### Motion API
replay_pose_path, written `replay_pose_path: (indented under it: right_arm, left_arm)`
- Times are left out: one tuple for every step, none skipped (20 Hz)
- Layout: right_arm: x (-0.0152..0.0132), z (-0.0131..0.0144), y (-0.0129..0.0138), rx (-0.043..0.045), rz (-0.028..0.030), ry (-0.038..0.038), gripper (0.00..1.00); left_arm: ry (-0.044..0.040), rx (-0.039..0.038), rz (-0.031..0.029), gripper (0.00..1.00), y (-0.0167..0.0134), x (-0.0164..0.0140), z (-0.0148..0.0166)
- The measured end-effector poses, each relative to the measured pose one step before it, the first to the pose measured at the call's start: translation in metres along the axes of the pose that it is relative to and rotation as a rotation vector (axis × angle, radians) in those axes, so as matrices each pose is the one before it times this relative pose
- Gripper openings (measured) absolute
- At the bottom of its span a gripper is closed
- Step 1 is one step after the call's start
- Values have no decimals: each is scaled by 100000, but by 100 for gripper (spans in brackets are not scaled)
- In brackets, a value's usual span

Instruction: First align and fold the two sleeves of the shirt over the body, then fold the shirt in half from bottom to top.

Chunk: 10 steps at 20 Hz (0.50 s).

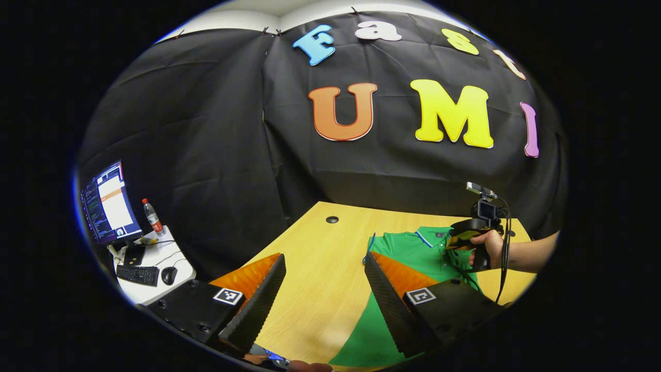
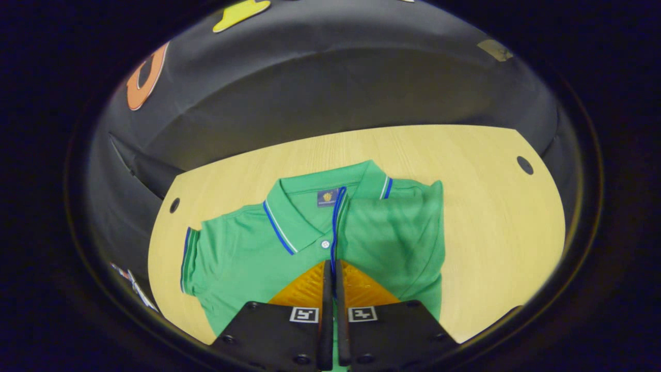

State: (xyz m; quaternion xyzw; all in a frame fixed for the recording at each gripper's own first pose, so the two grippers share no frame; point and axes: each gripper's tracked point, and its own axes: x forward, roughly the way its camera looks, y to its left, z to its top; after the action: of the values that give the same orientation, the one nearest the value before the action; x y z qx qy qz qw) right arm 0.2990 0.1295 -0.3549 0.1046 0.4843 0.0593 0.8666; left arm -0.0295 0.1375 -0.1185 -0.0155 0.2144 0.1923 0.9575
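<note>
left tongs (image 1: 323, 294): fingers wide apart, holding nothing, above worktop (image 1: 320, 268) at shirt's edge
right tongs (image 2: 331, 289): fingers together, over the placket; grip on cloth unclear
shirt (image 2: 248, 248): green polo flat on worktop, one sleeve folded over body

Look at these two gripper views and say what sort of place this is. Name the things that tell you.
Probably a recording booth set up in an office or lab: black cloth hangs as a wall behind a wooden table holding a green polo shirt, and a side desk carries a monitor and keyboard.
</note>
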Motion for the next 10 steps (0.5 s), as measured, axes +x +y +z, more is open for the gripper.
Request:
replay_pose_path:
  right_arm:
    - [109, -67, 192, -835, -145, -348, 21]
    - [-363, 9, 166, -640, 624, -659, 21]
    - [-402, -159, 211, -466, 248, -382, 27]
    - [-515, 1, 41, -213, 245, -778, 31]
    - [-573, -65, 12, -162, 50, -914, 36]
    - [-635, -33, -211, -522, -194, -1026, 49]
    - [-727, -121, -249, -587, -388, -997, 61]
    - [-946, -9, -539, -265, -1255, -1743, 74]
    - [-993, 69, -436, -666, -890, -1461, 87]
    - [-1036, -162, -583, -1506, -837, -959, 87]
  left_arm:
    - [348, -242, 186, 99, 310, -177, -23]
    - [-509, -340, 163, 99, 193, -82, 133]
    - [-743, -561, -423, 99, 50, -62, 155]
    - [-556, -453, -558, 100, -14, -90, 115]
    - [-329, -370, -500, 99, -21, 81, 112]
    - [-191, -362, -596, 99, 65, 10, 29]
    - [-212, -100, -420, 99, -75, 21, 88]
    - [151, -225, -387, 99, -38, 160, 147]
    - [157, -636, -1629, 99, -287, 103, -138]
    - [232, -611, -1616, 99, -371, 277, 31]
